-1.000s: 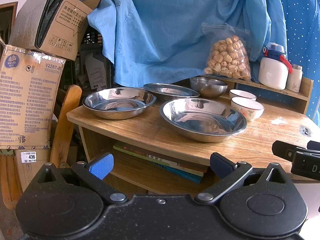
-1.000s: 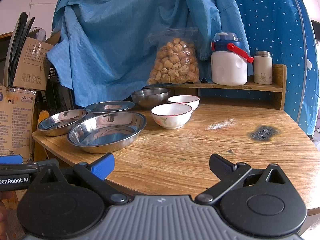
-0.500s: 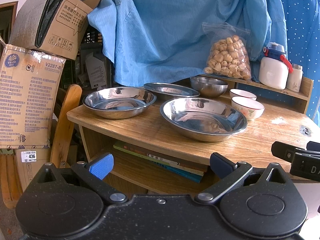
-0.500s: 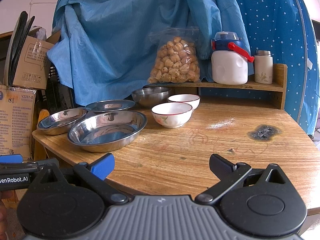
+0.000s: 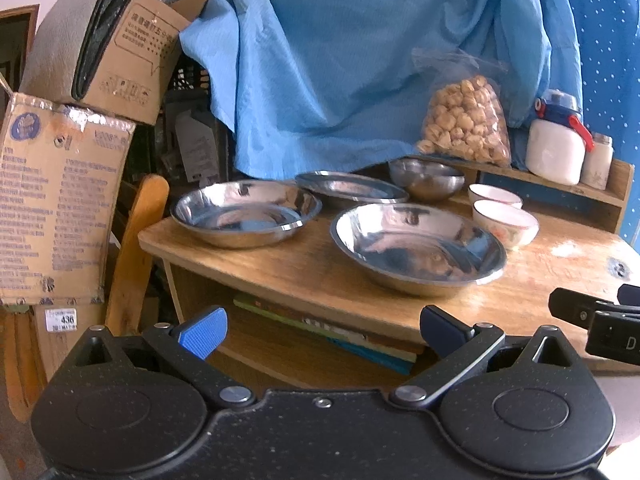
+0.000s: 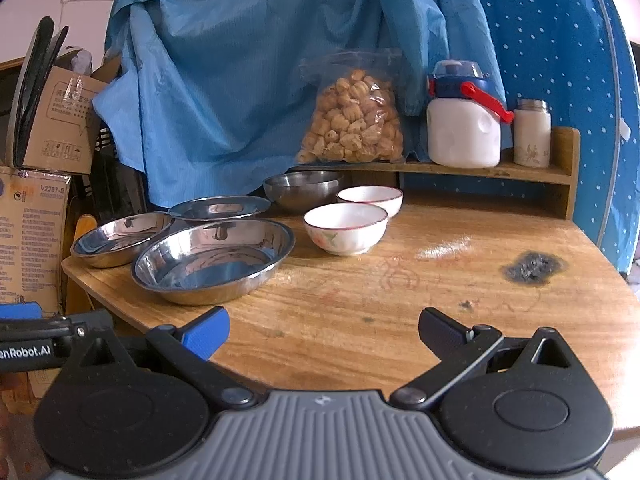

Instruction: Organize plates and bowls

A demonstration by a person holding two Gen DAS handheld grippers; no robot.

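Left tongs gaping before a worktop of dishes

Both tips are spread wide with nothing between them, short of the worktop's near edge. On the wood sit a large steel plate, a second steel plate to its left, a flatter third plate behind, a steel bowl, and two white bowls. Books lie on the shelf underneath. The right tongs poke in at the right edge.

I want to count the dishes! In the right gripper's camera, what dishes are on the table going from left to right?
Small steel dish → big steel dish → front white bowl. The flat steel plate, steel bowl and back white bowl sit behind these and overlap in the order, so I left them out.
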